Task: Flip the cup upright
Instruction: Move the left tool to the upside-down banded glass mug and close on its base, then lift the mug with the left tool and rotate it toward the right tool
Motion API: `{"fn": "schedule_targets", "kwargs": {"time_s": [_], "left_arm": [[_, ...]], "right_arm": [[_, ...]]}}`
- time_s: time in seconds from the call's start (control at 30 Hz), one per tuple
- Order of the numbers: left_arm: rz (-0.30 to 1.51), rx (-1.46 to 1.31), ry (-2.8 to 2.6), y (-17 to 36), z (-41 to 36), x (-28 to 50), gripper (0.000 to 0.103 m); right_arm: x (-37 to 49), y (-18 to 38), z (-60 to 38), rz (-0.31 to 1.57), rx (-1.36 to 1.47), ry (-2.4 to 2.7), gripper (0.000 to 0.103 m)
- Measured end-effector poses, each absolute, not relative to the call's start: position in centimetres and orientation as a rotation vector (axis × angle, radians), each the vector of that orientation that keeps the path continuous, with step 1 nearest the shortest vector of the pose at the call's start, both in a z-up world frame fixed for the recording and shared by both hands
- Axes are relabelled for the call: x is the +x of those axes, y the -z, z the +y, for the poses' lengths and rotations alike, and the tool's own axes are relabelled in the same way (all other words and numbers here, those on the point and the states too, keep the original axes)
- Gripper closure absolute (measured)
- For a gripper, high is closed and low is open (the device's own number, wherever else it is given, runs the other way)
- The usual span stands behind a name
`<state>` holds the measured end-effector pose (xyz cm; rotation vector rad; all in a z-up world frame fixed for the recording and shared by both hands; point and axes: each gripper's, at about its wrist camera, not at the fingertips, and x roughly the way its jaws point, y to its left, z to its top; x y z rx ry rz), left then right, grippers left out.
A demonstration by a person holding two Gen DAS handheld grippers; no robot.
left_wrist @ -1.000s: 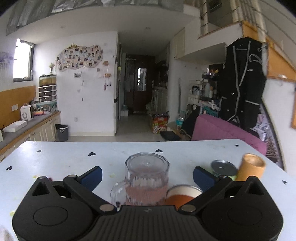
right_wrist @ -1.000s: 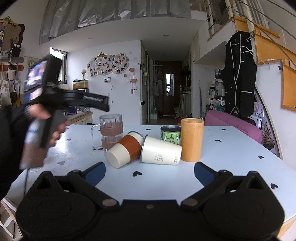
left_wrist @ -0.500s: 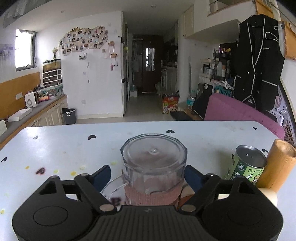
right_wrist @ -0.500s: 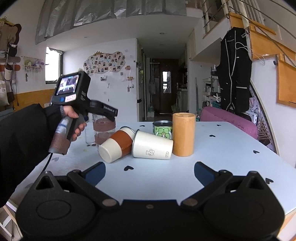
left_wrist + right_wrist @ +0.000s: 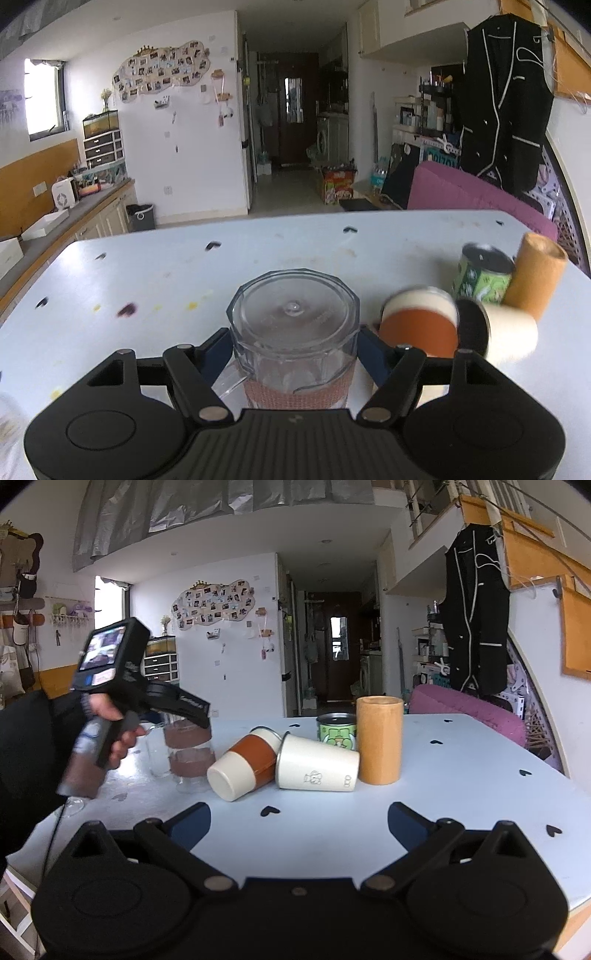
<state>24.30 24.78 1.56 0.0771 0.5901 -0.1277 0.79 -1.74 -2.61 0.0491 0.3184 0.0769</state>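
A clear glass mug (image 5: 294, 332) with a handle and a pink woven band stands upside down, base up. My left gripper (image 5: 294, 349) is shut on the mug, a blue pad on each side. In the right wrist view the mug (image 5: 189, 753) appears raised, its reflection in the table below it, with the left gripper (image 5: 184, 705) gripping it. My right gripper (image 5: 298, 819) is open and empty, low over the near table, in front of the cups.
An orange-and-cream cup (image 5: 245, 763) and a white cup (image 5: 317, 763) lie on their sides. A green tin (image 5: 337, 732) and a tall tan cylinder (image 5: 379, 740) stand behind them. The pale blue table (image 5: 461, 768) has heart marks.
My left gripper has closed in around the glass mug and taken hold of it. The mug appears to have risen off the table. My right gripper has stayed nearly still.
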Motion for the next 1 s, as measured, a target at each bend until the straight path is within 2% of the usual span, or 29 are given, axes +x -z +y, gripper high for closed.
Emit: {"fn": "schedule_targets", "kwargs": {"time_s": [0.43, 0.53, 0.57, 0.6, 0.67, 0.73, 0.77, 0.83, 0.87, 0.93, 1.0], "left_arm": [[0.598, 0.107, 0.195, -1.5, 27.7, 16.6, 0.029], [0.601, 0.102, 0.199, -1.5, 27.7, 17.1, 0.026], [0.6, 0.1, 0.201, -1.6, 27.6, 17.5, 0.022], [0.596, 0.102, 0.198, -1.6, 27.5, 17.8, 0.018], [0.59, 0.104, 0.195, -1.6, 27.5, 18.3, 0.017], [0.597, 0.098, 0.194, -1.5, 27.4, 18.8, 0.017], [0.602, 0.097, 0.192, -1.5, 27.4, 19.0, 0.019], [0.618, 0.089, 0.189, -1.3, 27.5, 19.4, 0.024], [0.626, 0.074, 0.201, -1.3, 27.7, 19.6, 0.028], [0.629, 0.066, 0.205, -1.3, 27.8, 19.4, 0.028], [0.625, 0.067, 0.213, -1.4, 27.9, 19.2, 0.028]], "right_arm": [[1.7, 3.0, 0.3, 0.346, 0.071, -0.205, 0.0], [2.7, 3.5, 1.6, 0.372, 0.09, -0.295, 0.003], [3.2, 3.6, 2.1, 0.386, 0.097, -0.33, 0.005], [3.6, 3.8, 2.6, 0.4, 0.103, -0.361, 0.011], [4.8, 4.2, 3.8, 0.439, 0.115, -0.416, 0.022], [6.2, 4.7, 5.2, 0.491, 0.122, -0.468, 0.041], [6.7, 4.9, 5.9, 0.511, 0.121, -0.485, 0.046], [7.9, 5.6, 7.4, 0.55, 0.11, -0.514, 0.067], [8.4, 5.8, 8.1, 0.562, 0.107, -0.528, 0.071], [9.2, 6.2, 9.5, 0.589, 0.112, -0.567, 0.08], [10.1, 6.7, 10.8, 0.613, 0.121, -0.594, 0.083]]}}
